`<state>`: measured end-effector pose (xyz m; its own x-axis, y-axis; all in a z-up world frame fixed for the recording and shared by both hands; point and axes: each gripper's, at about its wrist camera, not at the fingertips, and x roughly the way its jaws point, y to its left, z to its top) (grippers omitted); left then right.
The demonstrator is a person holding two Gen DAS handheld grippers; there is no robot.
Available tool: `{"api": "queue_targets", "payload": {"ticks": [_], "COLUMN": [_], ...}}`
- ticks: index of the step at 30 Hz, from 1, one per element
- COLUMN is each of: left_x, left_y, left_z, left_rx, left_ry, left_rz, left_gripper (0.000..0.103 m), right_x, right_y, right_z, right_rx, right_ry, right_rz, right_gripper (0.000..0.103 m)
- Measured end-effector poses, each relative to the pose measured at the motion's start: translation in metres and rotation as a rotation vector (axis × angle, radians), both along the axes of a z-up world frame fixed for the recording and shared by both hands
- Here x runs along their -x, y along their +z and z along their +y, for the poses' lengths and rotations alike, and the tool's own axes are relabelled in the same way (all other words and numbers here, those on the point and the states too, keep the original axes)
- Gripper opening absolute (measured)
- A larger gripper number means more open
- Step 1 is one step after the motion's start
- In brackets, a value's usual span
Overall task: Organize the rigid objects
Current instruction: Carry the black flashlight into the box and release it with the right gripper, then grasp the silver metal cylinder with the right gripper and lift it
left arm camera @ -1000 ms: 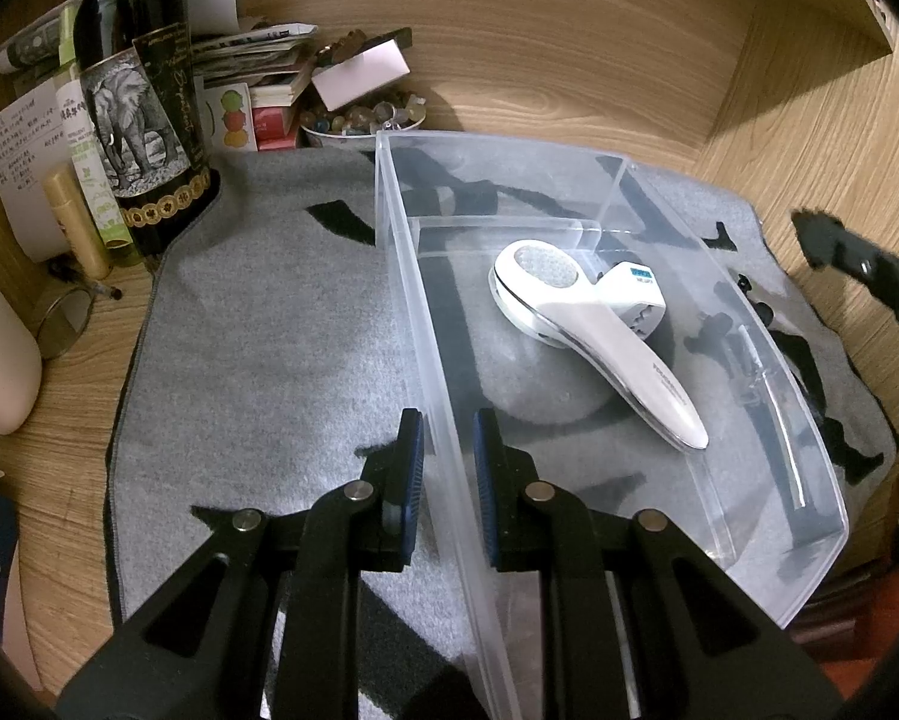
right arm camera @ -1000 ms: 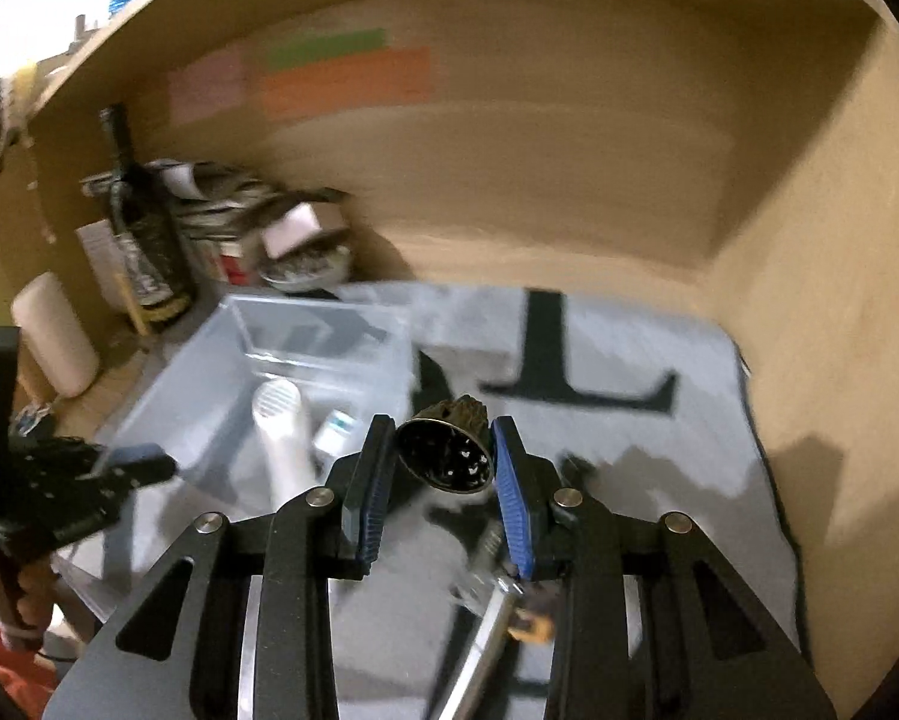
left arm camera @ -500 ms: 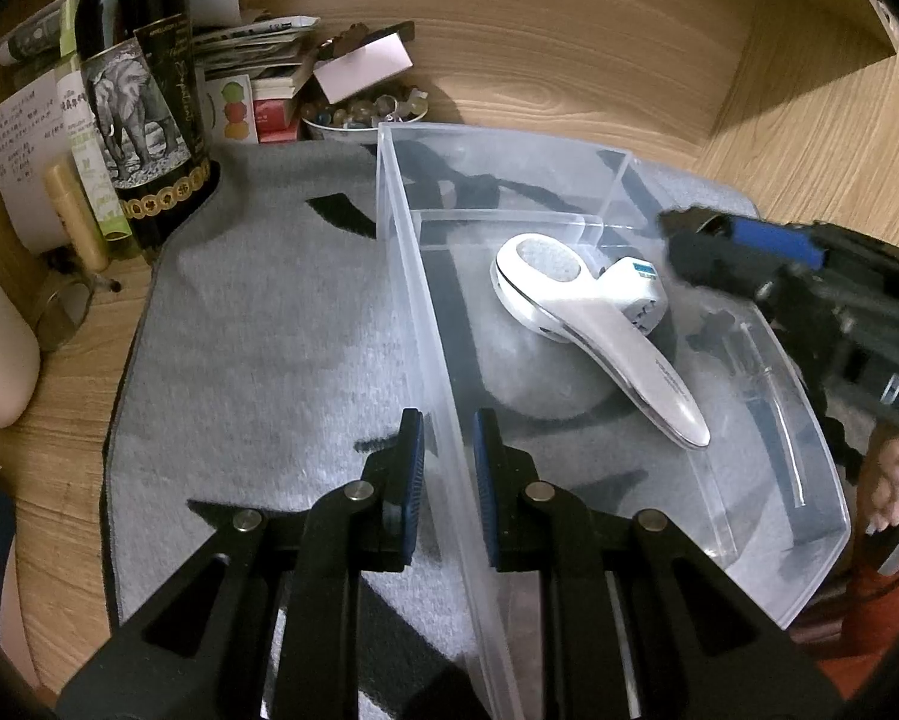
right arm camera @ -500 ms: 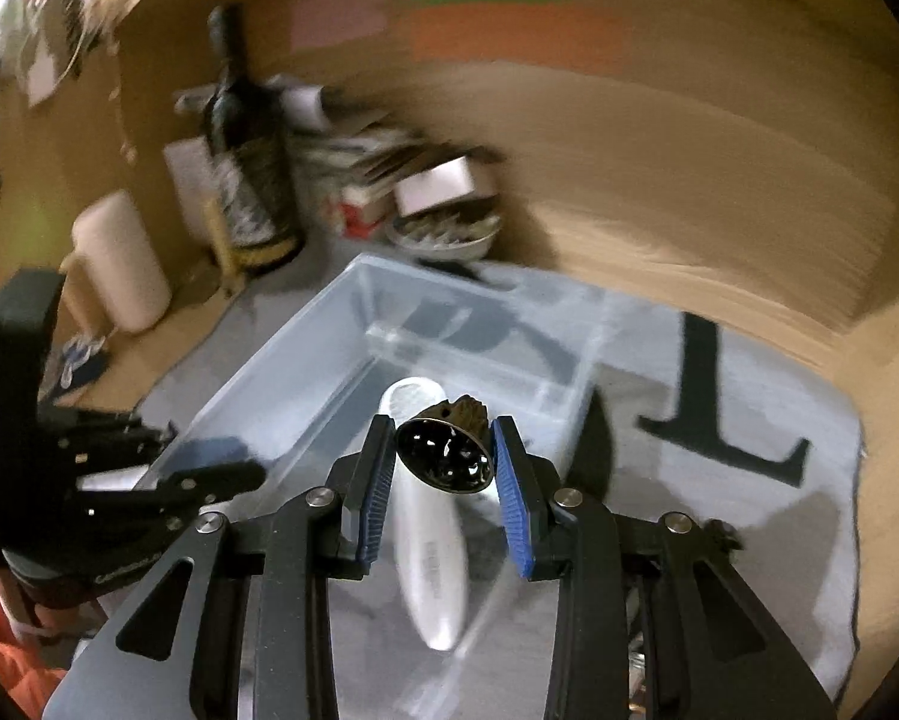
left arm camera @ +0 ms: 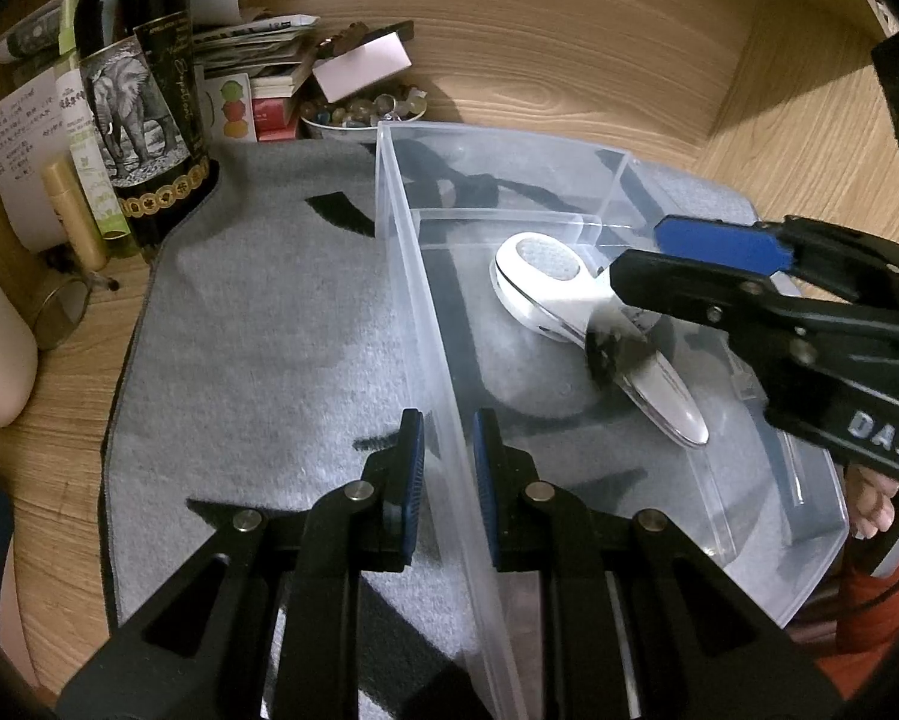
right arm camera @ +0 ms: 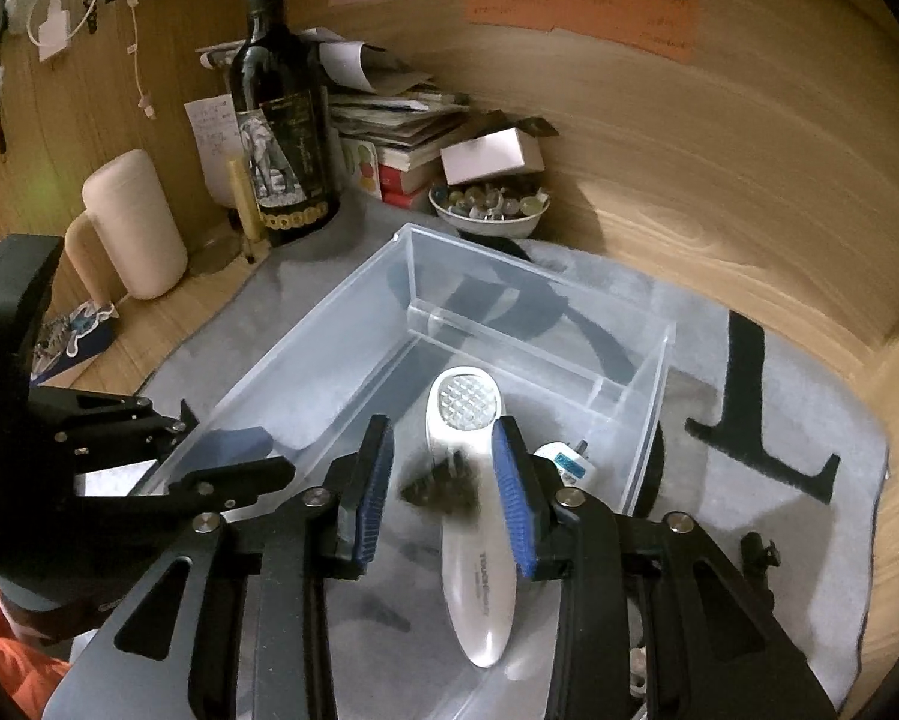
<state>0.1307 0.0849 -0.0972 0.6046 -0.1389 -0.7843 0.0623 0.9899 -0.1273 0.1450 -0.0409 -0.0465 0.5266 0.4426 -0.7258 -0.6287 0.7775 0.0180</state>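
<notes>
Two grippers meet at my clear bin [left arm camera: 413, 252]: left gripper [left arm camera: 447, 468] clamps its side wall; right gripper [right arm camera: 443, 498], jaws just opening, stands apart above a blurred dark object [right arm camera: 440, 483], free of both pads, beside the white handheld device [right arm camera: 473, 540] inside

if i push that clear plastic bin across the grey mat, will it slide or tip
The clear plastic bin looks thin-walled and light, so it would probably slide, though the fuzzy grey mat may drag on it. It is low and wide, so tipping seems unlikely. The white handheld device inside may shift.
</notes>
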Motion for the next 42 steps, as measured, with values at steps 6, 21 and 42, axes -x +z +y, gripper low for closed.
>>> {"api": "queue_targets", "payload": {"ticks": [6, 21, 42], "left_x": [0.0, 0.0, 0.0], "left_y": [0.0, 0.0, 0.001], "left_z": [0.0, 0.0, -0.001], "left_rx": [0.0, 0.001, 0.0], "left_ry": [0.001, 0.0, 0.002], "left_rz": [0.0, 0.0, 0.0], "left_gripper": [0.017, 0.017, 0.017], "right_x": [0.006, 0.015, 0.038], "right_y": [0.008, 0.025, -0.049], "right_z": [-0.005, -0.079, -0.148], "right_rx": [-0.011, -0.068, -0.002], "right_ry": [-0.016, -0.285, -0.494], "right_rz": [-0.048, -0.12, 0.137], "right_gripper": [0.052, 0.076, 0.074]}}
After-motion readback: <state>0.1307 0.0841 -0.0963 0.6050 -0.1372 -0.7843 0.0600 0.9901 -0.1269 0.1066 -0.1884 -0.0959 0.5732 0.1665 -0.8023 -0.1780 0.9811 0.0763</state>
